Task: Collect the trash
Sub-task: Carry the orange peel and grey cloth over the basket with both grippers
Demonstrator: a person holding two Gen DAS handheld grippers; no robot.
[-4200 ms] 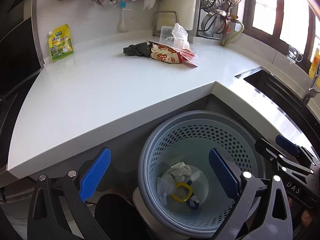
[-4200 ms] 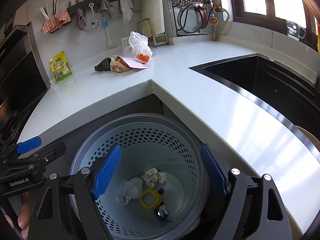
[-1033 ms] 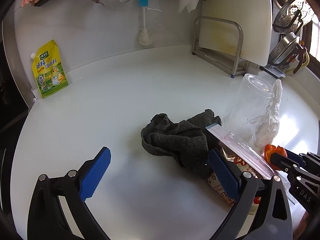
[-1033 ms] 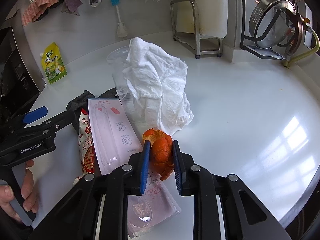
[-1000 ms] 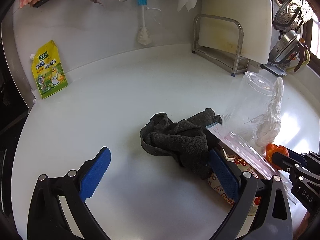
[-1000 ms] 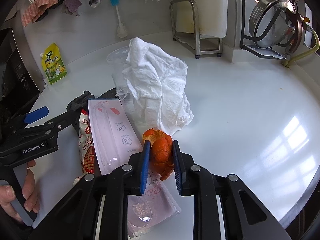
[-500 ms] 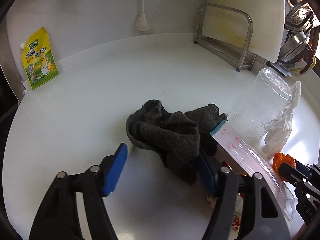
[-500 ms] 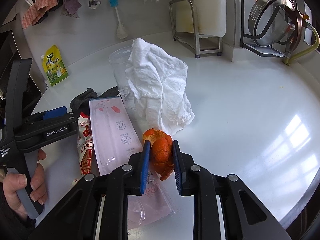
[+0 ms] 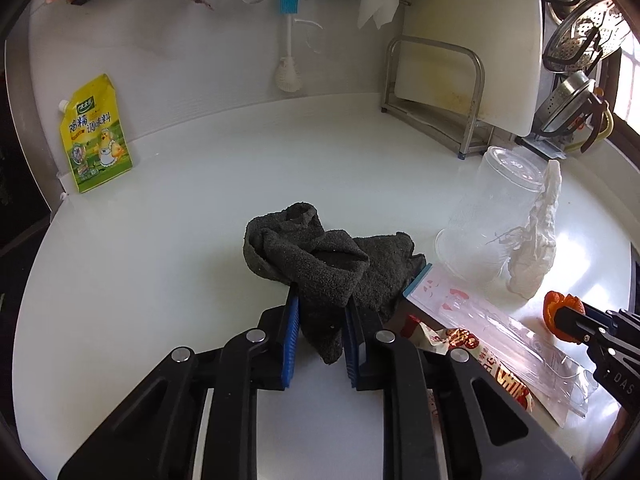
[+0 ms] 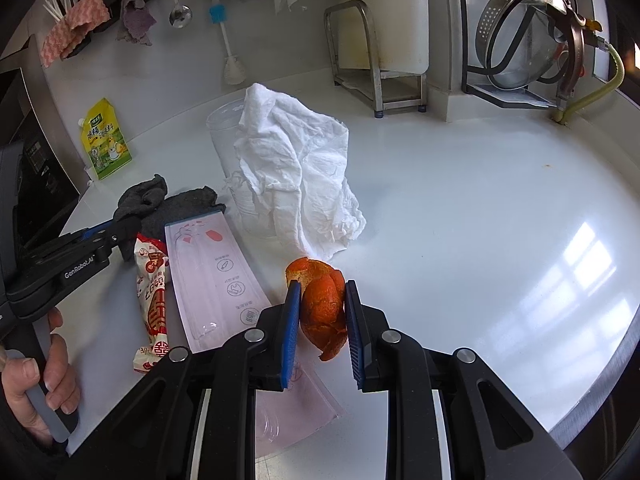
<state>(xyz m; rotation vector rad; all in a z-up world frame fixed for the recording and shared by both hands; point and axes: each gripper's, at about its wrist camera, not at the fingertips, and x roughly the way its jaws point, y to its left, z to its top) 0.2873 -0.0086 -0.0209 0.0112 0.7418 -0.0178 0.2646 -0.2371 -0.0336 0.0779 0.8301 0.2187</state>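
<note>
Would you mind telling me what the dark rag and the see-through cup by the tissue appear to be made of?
The rag looks like terry cloth: dark grey, matte, with a nubbly looped pile and soft folds. The cup seems to be thin clear plastic: the counter shows through it and its rim catches glossy highlights, though glass cannot be ruled out entirely.

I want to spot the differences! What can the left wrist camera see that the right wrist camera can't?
Only the left wrist view shows the left hand-held gripper head-on, its blue pads having just closed on the dark cloth.

Only the right wrist view shows the person's hand, the metal colander whole and the orange peel close up, pinched by the right hand-held gripper.

Both show the white countertop, yellow pouch, clear cup, white tissue and red snack wrapper.
</note>
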